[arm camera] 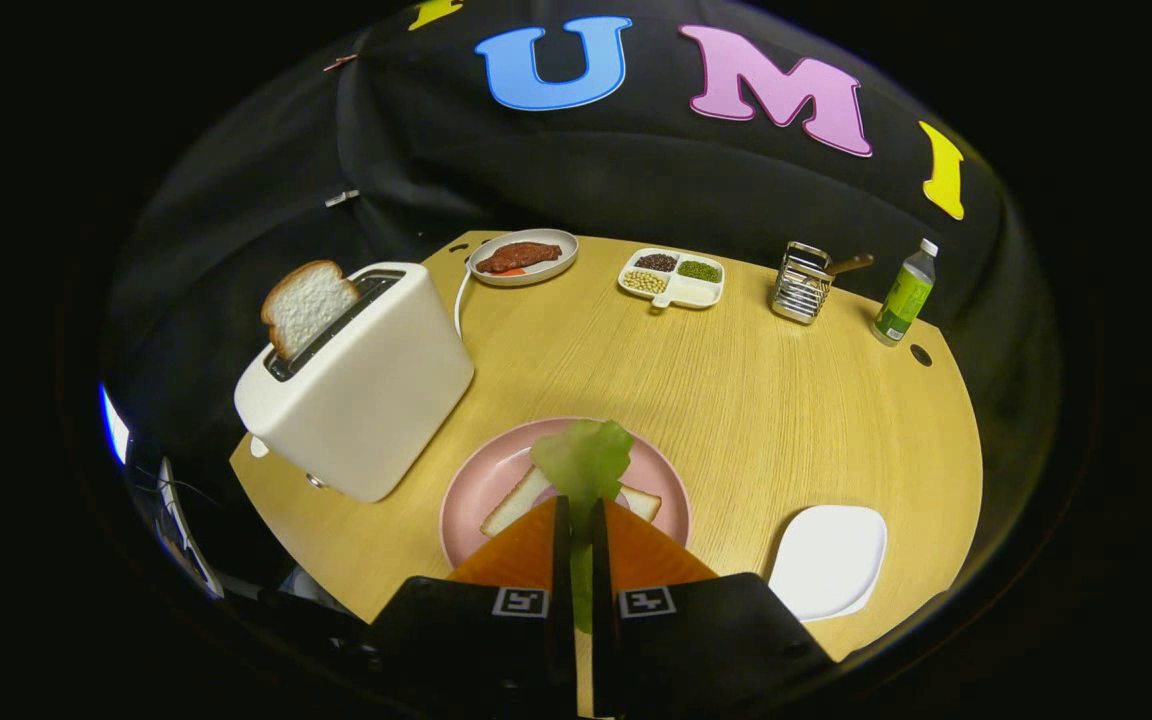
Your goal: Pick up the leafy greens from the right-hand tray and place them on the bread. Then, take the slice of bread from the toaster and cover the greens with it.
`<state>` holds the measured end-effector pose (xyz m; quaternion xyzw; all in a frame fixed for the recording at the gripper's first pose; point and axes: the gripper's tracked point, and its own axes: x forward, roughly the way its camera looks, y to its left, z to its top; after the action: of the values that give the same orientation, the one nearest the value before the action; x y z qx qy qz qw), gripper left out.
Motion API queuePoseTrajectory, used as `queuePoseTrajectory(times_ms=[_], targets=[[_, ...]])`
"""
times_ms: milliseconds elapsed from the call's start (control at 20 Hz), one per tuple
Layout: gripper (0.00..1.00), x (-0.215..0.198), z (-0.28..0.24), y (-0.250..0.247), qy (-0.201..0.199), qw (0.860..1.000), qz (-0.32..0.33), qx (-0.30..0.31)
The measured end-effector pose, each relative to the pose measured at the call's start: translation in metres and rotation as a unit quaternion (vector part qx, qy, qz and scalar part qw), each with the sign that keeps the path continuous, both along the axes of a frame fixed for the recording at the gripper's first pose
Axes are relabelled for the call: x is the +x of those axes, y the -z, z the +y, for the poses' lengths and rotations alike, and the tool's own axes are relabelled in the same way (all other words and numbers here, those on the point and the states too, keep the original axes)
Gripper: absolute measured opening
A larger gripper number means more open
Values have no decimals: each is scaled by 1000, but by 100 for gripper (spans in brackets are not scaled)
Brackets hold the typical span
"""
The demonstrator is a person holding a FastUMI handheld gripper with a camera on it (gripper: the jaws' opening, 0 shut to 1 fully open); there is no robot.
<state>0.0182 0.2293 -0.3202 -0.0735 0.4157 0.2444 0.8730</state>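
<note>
Gripper (581, 525): fingers nearly closed, pinching the lettuce leaf (584, 462) above the pink plate (466, 500).
Bread slice (514, 502): flat on the plate, under the leaf, awaiting it.
White tray (828, 558): right.
Toaster (361, 375): second slice (306, 303) upright in its slot, easy to grasp.

The gripper (581, 515) pinches pale green leafy greens (584, 462) between its closed fingers, over a pink plate (471, 500) that holds white bread (516, 503) with a tan crust. The table (736, 400) is light yellow wood with fine grain lines. The toaster (366, 385) is cream white, and its slice of bread (304, 303) is white with a brown crust. A white tray (829, 558) sits to the right. Beyond, a grey dish (523, 257) carries reddish-brown meat, and a white divided dish (672, 277) holds dark, green and beige grains. A silver wire rack (802, 283) stands by a green-labelled bottle (904, 293).
</note>
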Motion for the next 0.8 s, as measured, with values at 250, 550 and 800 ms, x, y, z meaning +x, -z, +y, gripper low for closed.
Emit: queuePoseTrajectory(times_ms=[250, 550, 800], targets=[[18, -1, 12, 17, -6, 1000, 7, -20], [23, 0, 20, 29, -13, 999, 4, -42], [44, -1, 25, 31, -15, 999, 5, -43]])
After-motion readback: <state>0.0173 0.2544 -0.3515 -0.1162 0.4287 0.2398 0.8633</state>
